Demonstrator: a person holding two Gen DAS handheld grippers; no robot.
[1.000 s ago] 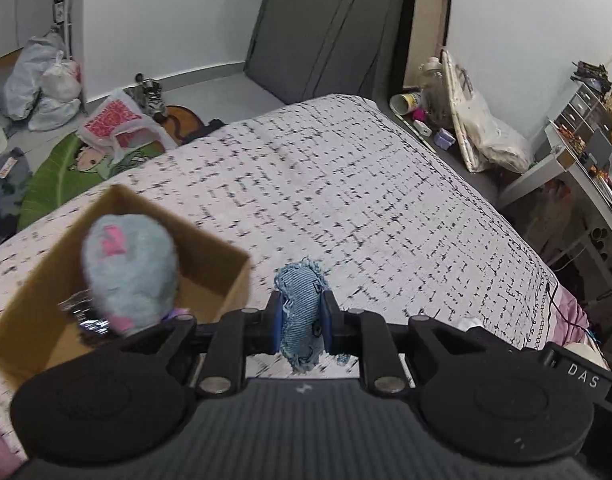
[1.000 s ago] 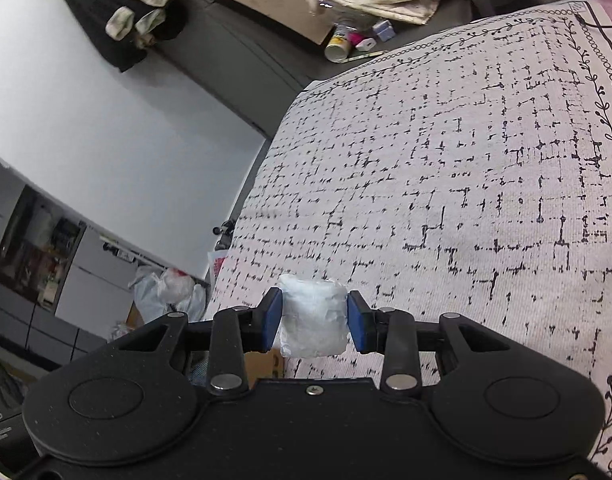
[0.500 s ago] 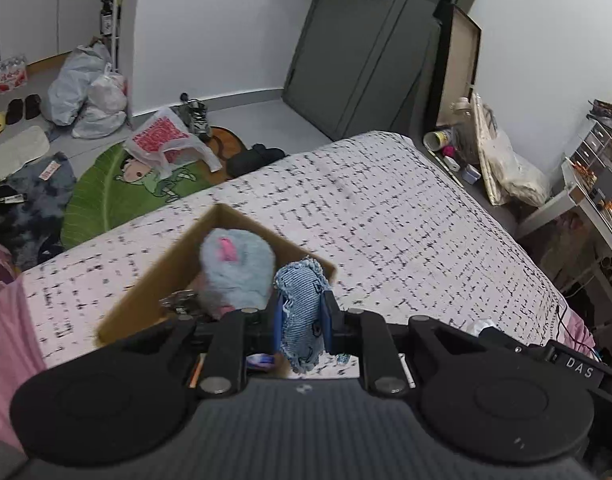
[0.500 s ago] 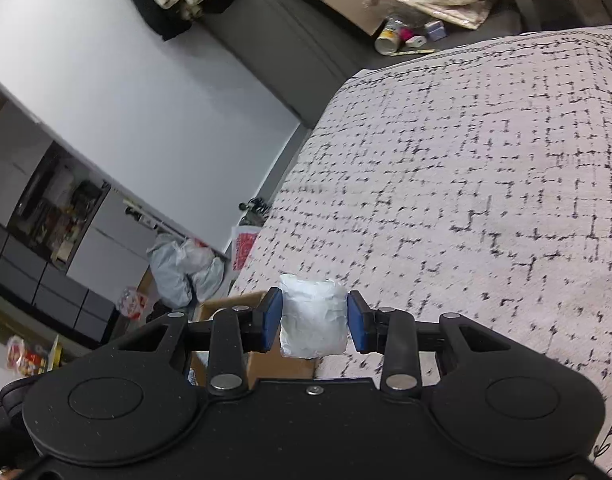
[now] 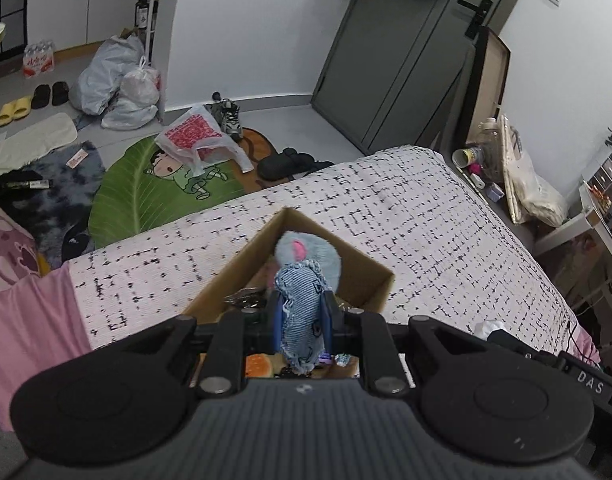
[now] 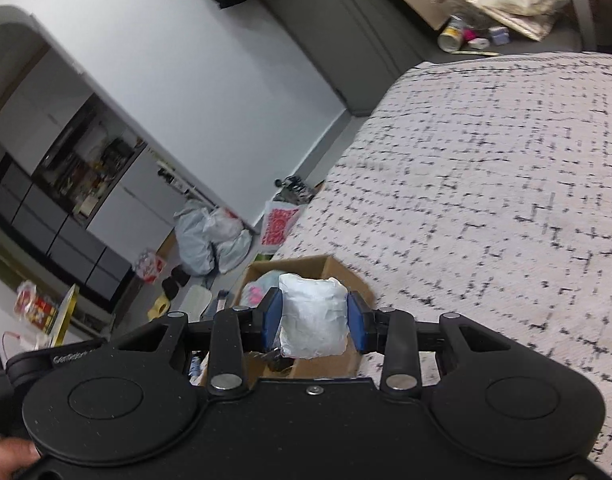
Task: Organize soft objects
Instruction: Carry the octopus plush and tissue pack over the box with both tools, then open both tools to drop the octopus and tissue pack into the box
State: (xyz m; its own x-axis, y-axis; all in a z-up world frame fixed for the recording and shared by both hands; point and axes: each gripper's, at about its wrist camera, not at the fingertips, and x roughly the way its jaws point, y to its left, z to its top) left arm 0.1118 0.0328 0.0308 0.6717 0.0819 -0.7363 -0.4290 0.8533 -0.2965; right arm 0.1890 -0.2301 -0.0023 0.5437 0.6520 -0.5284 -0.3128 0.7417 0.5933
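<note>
1. The left gripper [image 5: 302,316] is clenched on a small blue denim toy [image 5: 301,312], which stands upright between the blue pads, frayed at its edges.
2. Just behind it, toward 12 o'clock in the left wrist view, an open cardboard box [image 5: 368,292] rests on the bed [image 5: 446,240], whose pale cover bears a black broken-grid print.
3. A fluffy grey-blue plush [image 5: 310,254] with a pink ear sits in the box, touching the far corner; a burger-like toy [image 5: 259,365] shows low at 6 o'clock.
4. The right gripper [image 6: 313,318] grips a white padded pouch [image 6: 313,320], squeezed on both sides by the pads.
5. In the right wrist view the box [image 6: 338,270] lies directly behind the pouch, at the bed's edge.
6. Writing: "DAS" on a black part [image 5: 590,376] at 4 o'clock in the left view; a partly readable label beginning "Gen" on the black handle [image 6: 72,358] at 8 o'clock in the right view.
7. On the floor at 10 o'clock lies a green leaf-shaped rug [image 5: 146,192] with a cartoon child, and a white bag [image 5: 194,140] with red print whose text is unreadable.
</note>
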